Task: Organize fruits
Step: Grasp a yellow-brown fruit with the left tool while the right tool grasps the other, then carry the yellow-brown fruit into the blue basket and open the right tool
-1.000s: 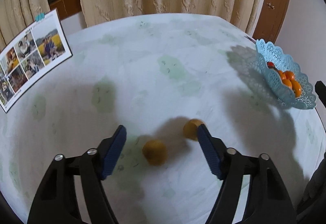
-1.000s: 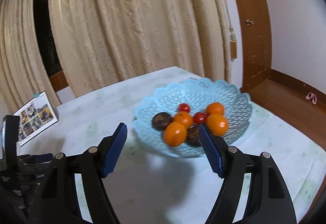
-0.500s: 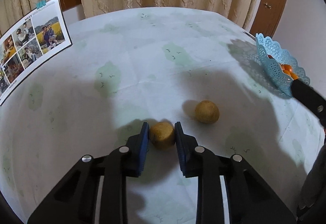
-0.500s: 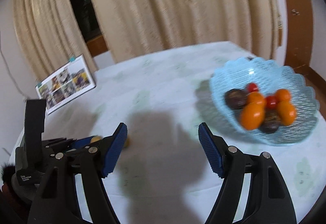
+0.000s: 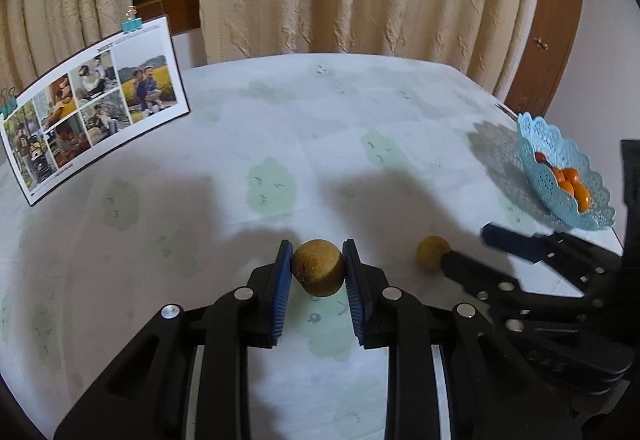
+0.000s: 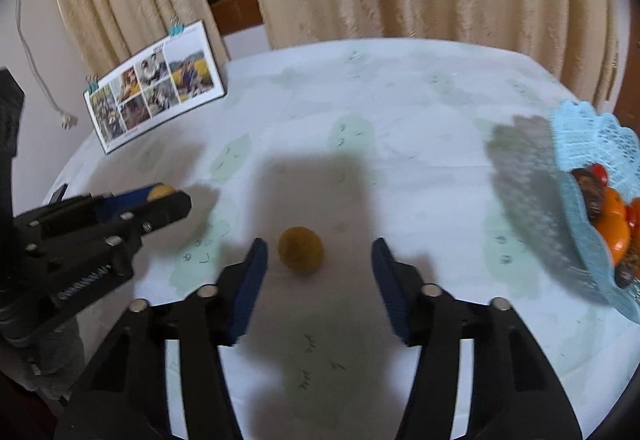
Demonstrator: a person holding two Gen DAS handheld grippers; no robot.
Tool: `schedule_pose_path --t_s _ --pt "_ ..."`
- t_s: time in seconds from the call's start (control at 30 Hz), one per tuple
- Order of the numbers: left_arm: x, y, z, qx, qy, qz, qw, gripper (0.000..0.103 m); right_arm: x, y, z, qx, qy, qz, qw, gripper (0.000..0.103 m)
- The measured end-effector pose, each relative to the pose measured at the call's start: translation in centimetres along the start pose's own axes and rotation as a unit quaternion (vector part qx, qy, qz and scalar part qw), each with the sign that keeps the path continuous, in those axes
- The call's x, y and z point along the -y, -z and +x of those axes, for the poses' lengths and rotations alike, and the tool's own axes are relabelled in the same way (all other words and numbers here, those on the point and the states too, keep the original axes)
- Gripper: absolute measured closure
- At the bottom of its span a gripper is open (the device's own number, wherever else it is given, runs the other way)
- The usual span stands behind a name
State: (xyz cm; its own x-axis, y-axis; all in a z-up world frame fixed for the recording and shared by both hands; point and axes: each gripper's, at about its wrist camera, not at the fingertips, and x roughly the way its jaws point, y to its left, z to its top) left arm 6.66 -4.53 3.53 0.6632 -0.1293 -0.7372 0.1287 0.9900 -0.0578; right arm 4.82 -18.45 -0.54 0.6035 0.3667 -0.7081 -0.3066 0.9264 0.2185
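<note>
My left gripper [image 5: 317, 272] is shut on a brown-yellow round fruit [image 5: 318, 267], held at or just above the tablecloth. It also shows in the right wrist view [image 6: 160, 196] at the left. A second yellow fruit [image 6: 301, 249] lies on the cloth between the open fingers of my right gripper [image 6: 318, 260], nearer the left finger; in the left wrist view this fruit [image 5: 431, 252] is partly hidden by the right gripper [image 5: 472, 250]. A light blue lattice basket [image 5: 560, 196] holding several orange, red and dark fruits stands at the table's right edge.
A round table with a white and pale green cloth [image 5: 340, 144]. A photo calendar [image 5: 92, 100] stands at the far left. Beige curtains and a wooden door [image 5: 548, 20] are behind the table. The basket [image 6: 596, 160] is at the right in the right wrist view.
My left gripper has closed on the nearer fruit. My right gripper has swung left from the basket and come down around the second fruit, still open.
</note>
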Motion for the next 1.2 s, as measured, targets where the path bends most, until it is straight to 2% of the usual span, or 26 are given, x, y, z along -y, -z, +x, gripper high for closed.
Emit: schedule_pose_path --t_s 0.23,0.3,0.47,0.63,0.83,1.2 --pt "-0.3 -0.2 -0.4 0.002 0.0 -0.004 1.0 0.077 -0.9 -0.3 2.1 -0.024 -0.003 -0.016 1.0 0.072" --pt "-0.3 -0.2 -0.3 0.003 0.0 -0.004 1.0 0.077 -0.9 -0.3 2.5 -0.027 -0.002 -0.018 0.999 0.075" --pt "-0.2 -0.1 -0.3 0.001 -0.001 -0.005 1.0 0.077 -0.8 -0.3 2.2 -0.022 0.003 -0.016 1.0 0.075" --pt "-0.1 -0.1 -0.3 0.001 0.0 -0.004 1.0 0.077 0.3 -0.7 -0.2 0.012 0.008 0.004 1.0 0.075" --pt "0.3 0.1 -0.2 0.0 0.001 0.001 1.0 0.077 3.6 -1.2 -4.5 0.066 0.028 0.047 0.996 0.076" --pt "1.4 -0.1 -0.3 0.001 0.003 0.015 0.9999 0.077 12.0 0.4 -11.4 0.131 0.102 0.143 0.976 0.075"
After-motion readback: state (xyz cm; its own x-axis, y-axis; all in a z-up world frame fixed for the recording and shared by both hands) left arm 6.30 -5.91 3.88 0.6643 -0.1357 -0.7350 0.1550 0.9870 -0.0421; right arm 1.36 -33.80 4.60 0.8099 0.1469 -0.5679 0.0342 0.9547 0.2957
